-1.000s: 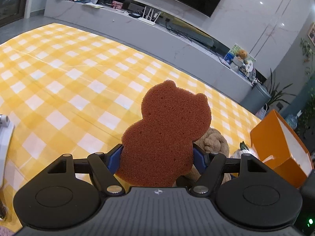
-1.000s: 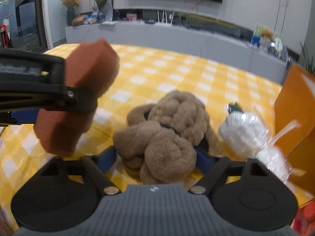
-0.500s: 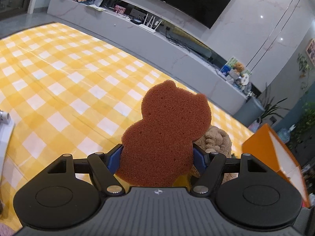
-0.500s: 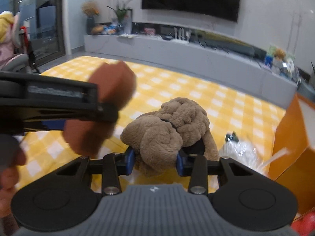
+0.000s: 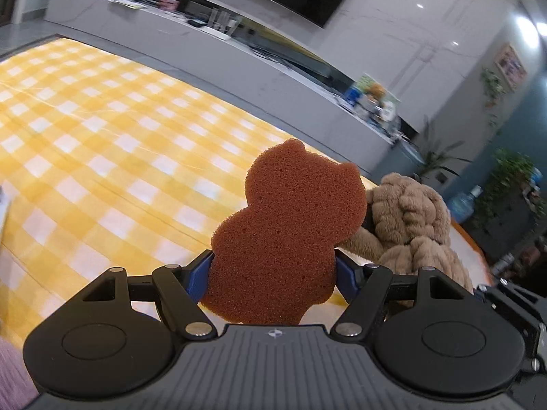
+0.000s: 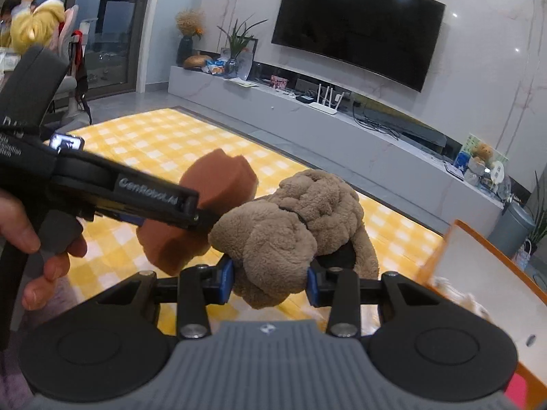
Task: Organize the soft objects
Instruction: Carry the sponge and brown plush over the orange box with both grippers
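My left gripper is shut on a brown bear-shaped sponge, held upright above the yellow checked cloth. The sponge also shows in the right wrist view, clamped in the left gripper. My right gripper is shut on a tan plush toy, lifted off the cloth. The plush toy also shows in the left wrist view, just right of the sponge and close to it.
An orange box with a white inside stands at the right; something white and fluffy lies in it. A grey TV bench with clutter runs behind the cloth. A person's hand holds the left gripper.
Both grippers have risen with their objects. The right gripper closed on the plush toy and lifted it off the cloth. The plastic-wrapped bundle beside it has dropped out of view.
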`<state>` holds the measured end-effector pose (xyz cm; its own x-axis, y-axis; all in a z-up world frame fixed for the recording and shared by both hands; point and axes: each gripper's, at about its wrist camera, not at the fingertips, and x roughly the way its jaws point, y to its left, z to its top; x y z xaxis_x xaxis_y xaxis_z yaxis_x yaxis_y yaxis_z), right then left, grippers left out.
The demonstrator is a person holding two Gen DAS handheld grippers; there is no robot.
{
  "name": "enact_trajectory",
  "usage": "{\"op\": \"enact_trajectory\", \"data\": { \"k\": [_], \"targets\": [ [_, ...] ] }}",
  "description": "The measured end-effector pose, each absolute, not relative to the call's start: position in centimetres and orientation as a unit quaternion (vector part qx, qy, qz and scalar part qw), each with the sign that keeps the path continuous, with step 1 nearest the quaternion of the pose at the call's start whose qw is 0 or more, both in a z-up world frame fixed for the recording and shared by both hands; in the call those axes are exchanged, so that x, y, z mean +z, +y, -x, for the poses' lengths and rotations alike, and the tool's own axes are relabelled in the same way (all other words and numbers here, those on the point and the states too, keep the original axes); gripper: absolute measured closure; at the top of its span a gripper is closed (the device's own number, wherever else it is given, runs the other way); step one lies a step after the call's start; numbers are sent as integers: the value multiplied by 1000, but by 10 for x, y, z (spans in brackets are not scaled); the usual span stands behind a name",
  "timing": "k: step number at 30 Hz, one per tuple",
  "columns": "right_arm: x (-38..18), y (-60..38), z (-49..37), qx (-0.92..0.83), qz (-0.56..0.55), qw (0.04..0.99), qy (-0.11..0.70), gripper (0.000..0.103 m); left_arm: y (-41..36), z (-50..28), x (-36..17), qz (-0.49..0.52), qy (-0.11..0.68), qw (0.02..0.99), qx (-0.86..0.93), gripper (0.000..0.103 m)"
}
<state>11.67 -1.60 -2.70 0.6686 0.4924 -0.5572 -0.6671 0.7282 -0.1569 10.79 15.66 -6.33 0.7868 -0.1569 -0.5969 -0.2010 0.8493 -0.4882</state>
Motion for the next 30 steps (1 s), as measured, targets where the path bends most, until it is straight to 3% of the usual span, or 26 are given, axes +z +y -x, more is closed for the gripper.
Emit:
{"op": "enact_trajectory", "data": {
  "k": [13, 30],
  "targets": [
    [23, -132, -101, 254, 191, 919, 235, 63, 78, -108, -11, 231, 315, 916, -89, 20],
    [21, -229, -160, 179, 198, 926, 268, 63, -22, -208, 5, 172, 345, 903, -188, 20]
  ]
}}
